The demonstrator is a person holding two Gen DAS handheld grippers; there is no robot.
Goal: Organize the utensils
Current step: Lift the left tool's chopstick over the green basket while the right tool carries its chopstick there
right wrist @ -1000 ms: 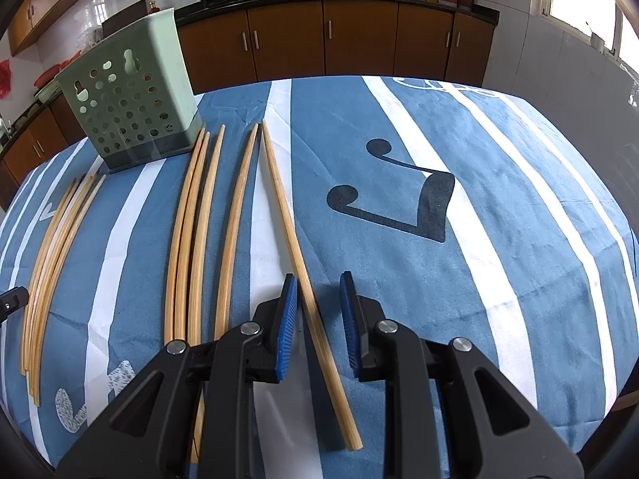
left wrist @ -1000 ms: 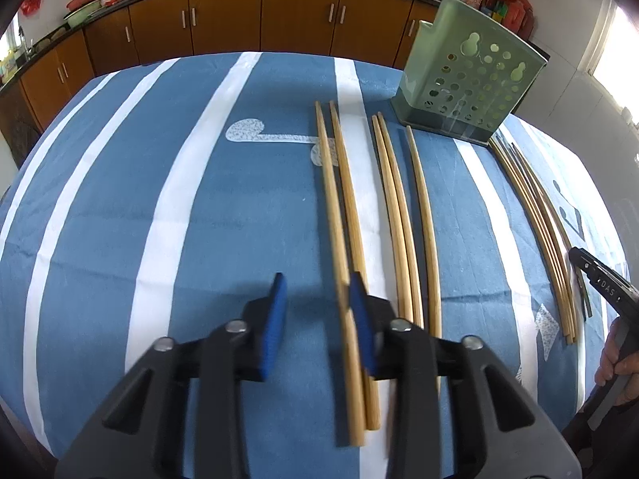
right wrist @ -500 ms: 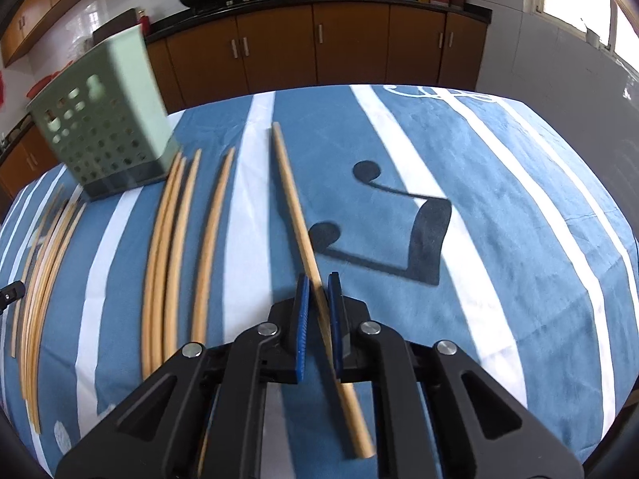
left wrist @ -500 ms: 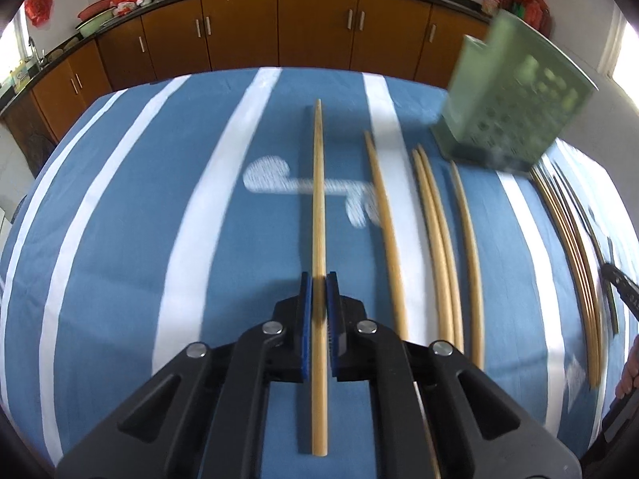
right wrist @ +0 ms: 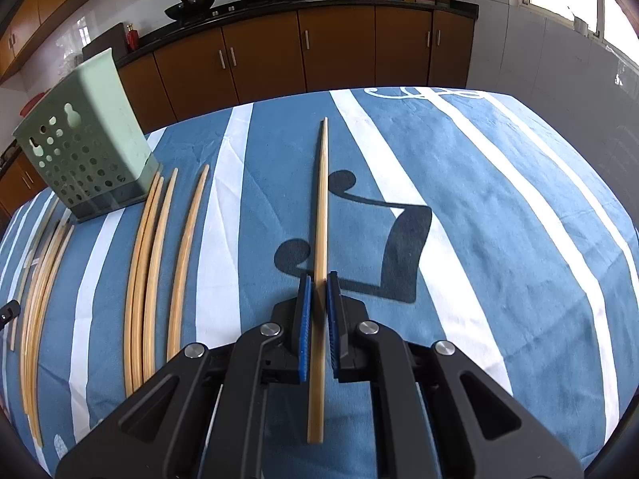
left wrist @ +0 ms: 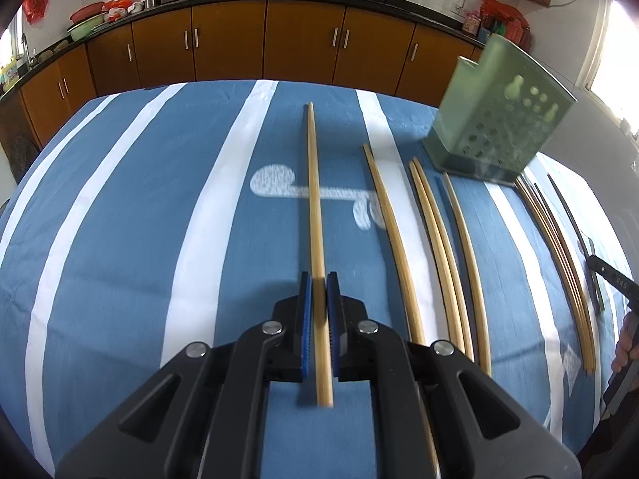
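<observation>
Left wrist view: the left gripper is clamping one bamboo chopstick between its blue pads; a second ago those pads were standing apart over two chopsticks lying on the tablecloth. The stick is now projecting straight ahead with its shadow falling on the cloth below, so it is judged to be lifted clear. To its right, four loose chopsticks are lying side by side, and the green perforated utensil holder is standing at the far right.

Right wrist view: the right gripper is likewise gripping a single chopstick, where a second ago it was open around one resting on the cloth. The holder is standing far left, beyond the remaining sticks.

Both picks appear complete; carrying each stick to the holder is judged the next step.

Writing: faint characters resembling "0A5" are showing on a dark part at the right edge of the left view; nothing else is legible.
</observation>
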